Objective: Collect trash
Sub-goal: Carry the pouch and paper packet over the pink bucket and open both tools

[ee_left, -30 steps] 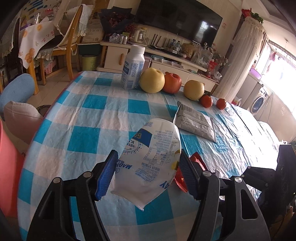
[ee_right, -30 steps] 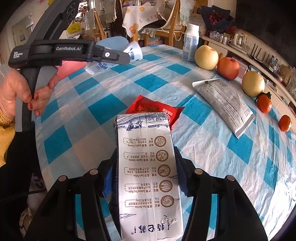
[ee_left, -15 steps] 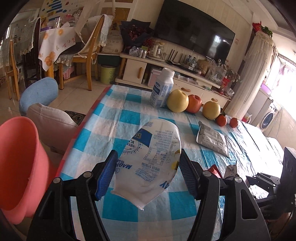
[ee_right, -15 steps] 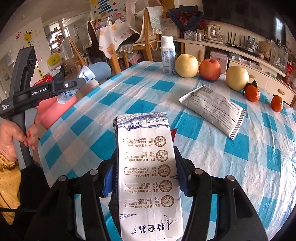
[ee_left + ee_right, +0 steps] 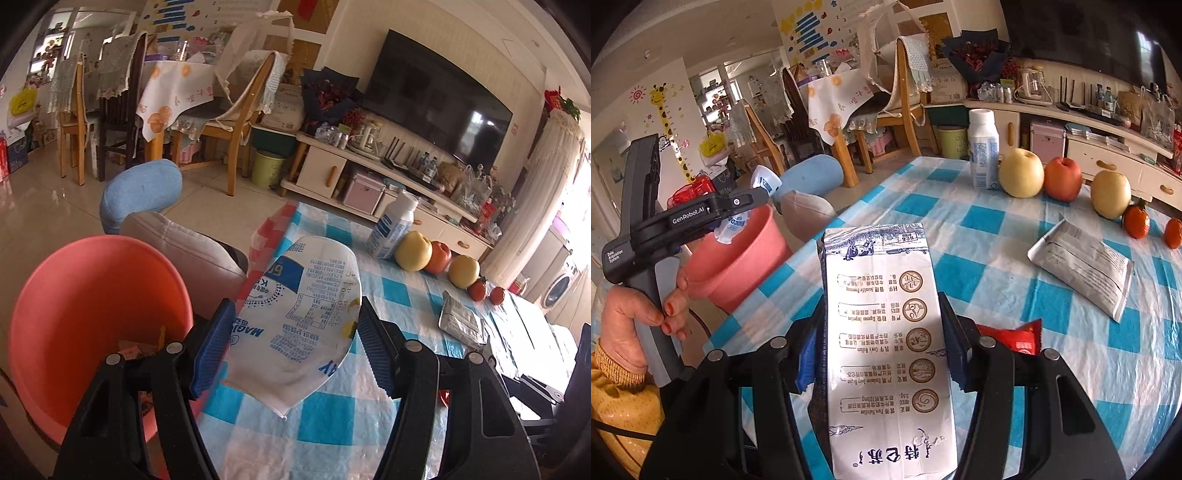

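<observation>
- The surface [image 5: 1015, 266], under a blue-and-white check cloth, is our landmark; a silver foil wrapper [image 5: 1082, 267] and a red snack wrapper [image 5: 1015, 338] lie on it uncollected, so we judge the job partly done.
- The pink bin [image 5: 92, 314] stands off the surface's edge; we see some scraps already at its bottom, in the left wrist view only.
- Our right gripper [image 5: 879, 347] has its jaws pinching a milk carton [image 5: 886, 350] above the surface's near edge, short of the bin.
- Our left gripper [image 5: 295, 347] has its jaws clamped on a flattened white pouch [image 5: 299, 321], held off the surface's edge beside the bin's rim.
- Only the right wrist view shows the hand [image 5: 639, 325] gripping the left tool, with the pouch above the bin's mouth.
- Both loads remain to be dropped, by our reckoning.
- The fruit and the bottle [image 5: 983, 147] at the surface's far side look like keepers.
</observation>
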Action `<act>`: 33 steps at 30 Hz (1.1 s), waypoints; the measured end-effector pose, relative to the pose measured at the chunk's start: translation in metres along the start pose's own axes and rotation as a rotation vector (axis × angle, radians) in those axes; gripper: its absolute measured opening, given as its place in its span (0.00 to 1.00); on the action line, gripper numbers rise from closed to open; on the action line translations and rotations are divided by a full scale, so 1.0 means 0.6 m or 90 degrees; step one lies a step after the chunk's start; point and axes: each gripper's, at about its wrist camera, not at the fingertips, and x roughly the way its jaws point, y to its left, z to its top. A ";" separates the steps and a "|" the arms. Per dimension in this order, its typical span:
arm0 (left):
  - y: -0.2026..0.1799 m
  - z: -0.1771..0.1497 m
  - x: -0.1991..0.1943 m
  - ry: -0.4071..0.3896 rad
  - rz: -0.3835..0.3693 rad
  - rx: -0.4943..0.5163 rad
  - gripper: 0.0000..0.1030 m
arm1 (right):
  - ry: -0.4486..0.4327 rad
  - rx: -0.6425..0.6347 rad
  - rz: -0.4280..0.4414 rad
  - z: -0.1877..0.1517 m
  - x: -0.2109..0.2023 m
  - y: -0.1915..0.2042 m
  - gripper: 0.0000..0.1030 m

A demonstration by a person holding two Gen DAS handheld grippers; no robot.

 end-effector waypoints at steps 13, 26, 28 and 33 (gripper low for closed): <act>0.148 0.021 -0.059 -0.055 0.084 -0.117 0.65 | -0.018 -0.036 0.104 0.107 0.078 0.158 0.55; 0.272 0.022 -0.081 -0.078 0.165 -0.248 0.65 | -0.020 -0.090 0.172 0.181 0.178 0.323 0.55; 0.286 0.020 -0.079 -0.072 0.169 -0.264 0.65 | -0.015 -0.082 0.178 0.185 0.197 0.336 0.55; 0.312 0.015 -0.068 -0.049 0.200 -0.306 0.66 | -0.002 -0.056 0.182 0.185 0.237 0.339 0.77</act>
